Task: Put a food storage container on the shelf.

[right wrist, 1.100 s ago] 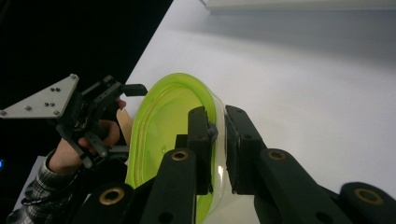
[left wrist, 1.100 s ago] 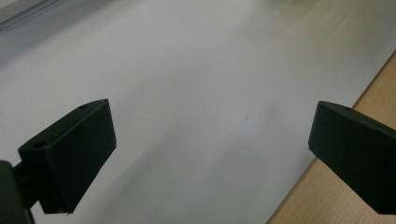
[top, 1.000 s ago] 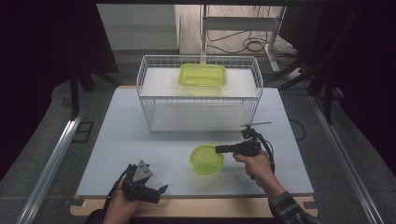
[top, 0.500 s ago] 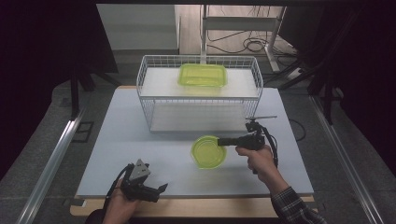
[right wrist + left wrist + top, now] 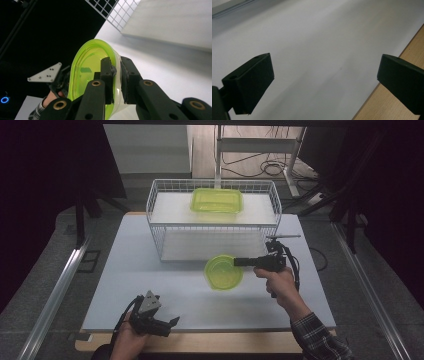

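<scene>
A white table (image 5: 150, 285) stretches across the work area, a white wire basket (image 5: 160, 227) standing at its far side with a green rectangular container (image 5: 216, 200) resting on the upper shelf. In front of the basket, a round green bowl (image 5: 223, 271) hangs tipped on edge above the tabletop, pinched at its rim by the right gripper (image 5: 237, 262), whose jaws are clamped on the bowl wall, one pad inside and one outside, as the right gripper view makes plain (image 5: 113, 75). The right hand (image 5: 277, 279) reaches in from the near right, forearm angled toward the basket, gripper held roughly level and pointing left. The step in hand appears to be the carry: the bowl is lifted clear and looks bound for the basket. The next move likely calls for raising it over the wire rim or guiding it onto a shelf, keeping the thin rim from slipping in the narrow grip and the bowl from catching the wire. At the near edge, the left gripper (image 5: 170, 325) rests low over the table in the left hand (image 5: 127, 342), its jaws wide apart and holding nothing.
</scene>
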